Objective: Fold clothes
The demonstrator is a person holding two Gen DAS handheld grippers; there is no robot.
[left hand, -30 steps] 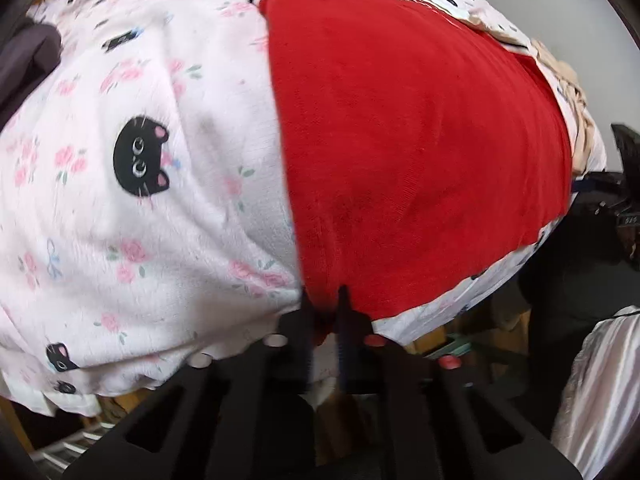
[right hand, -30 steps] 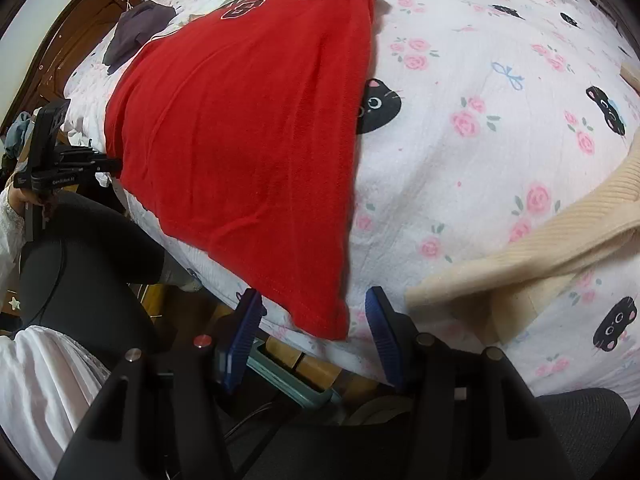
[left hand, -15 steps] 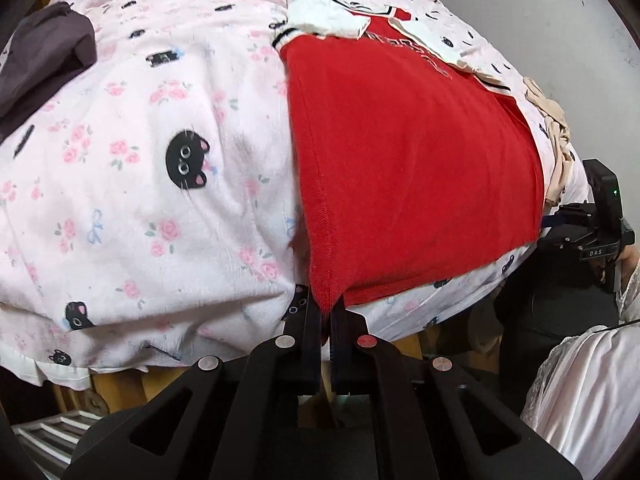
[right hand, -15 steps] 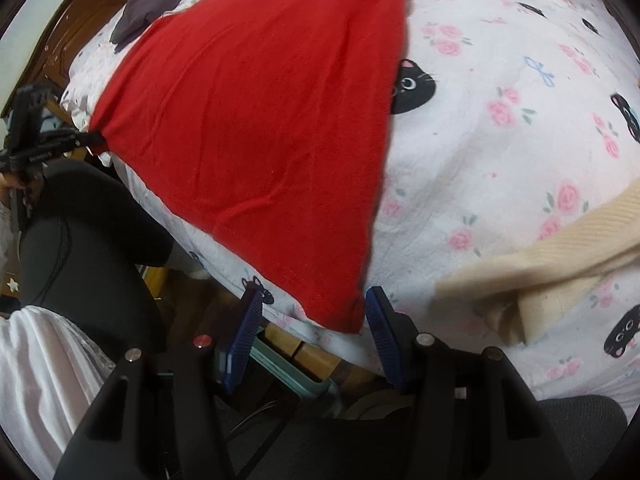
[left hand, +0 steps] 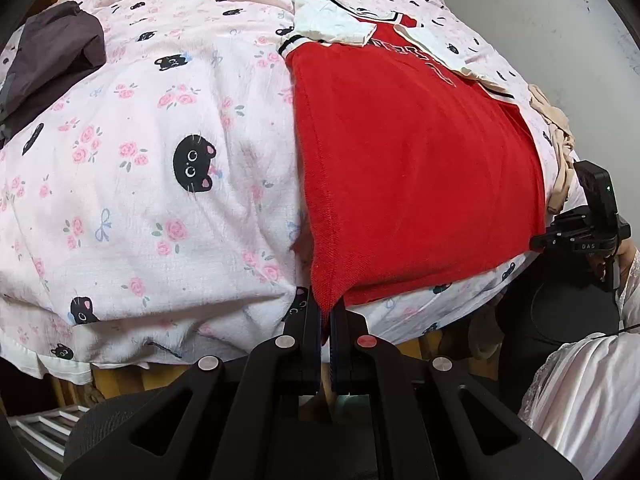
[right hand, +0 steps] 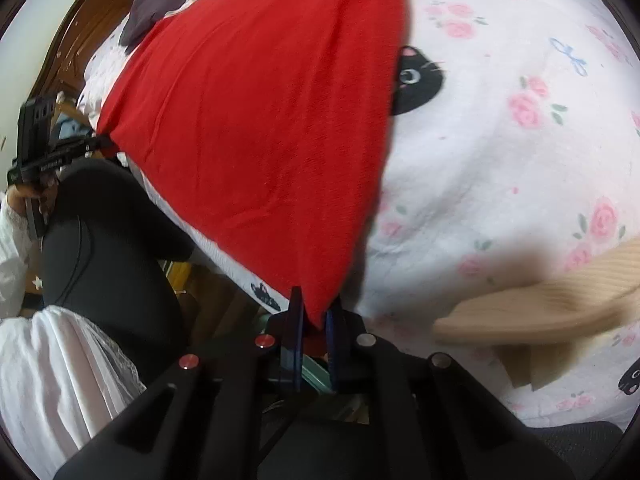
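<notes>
A: Where does the red shirt (left hand: pixel 416 168) lie from the two grippers?

B: Straight ahead of both; it is spread flat on the bed (left hand: pixel 160 208), its hem hanging at the near edge and its white collar end toward the far edge; the long axis runs from hem to collar, away from the hands.

A: And who holds what?

B: The left gripper (left hand: pixel 326 312) is pinched tight on the hem's left corner, jaws nearly together with red cloth between them; the right gripper (right hand: pixel 314 320) is likewise clamped on the hem's right corner, a red point of fabric drawn down into its jaws; that view is a little blurred, but the cloth is plainly between the blue pads.

A: So neither is nearer?

B: Each is at its own corner, level along the bed's near edge; I judge the fold turns on carrying both corners forward along that long axis toward the collar, keeping the hem straight between them.

A: Anything in the way?

B: A beige garment (right hand: pixel 552 304) lies just beside the shirt on the right; a dark garment (left hand: pixel 56 56) sits well apart near the far left corner.
</notes>
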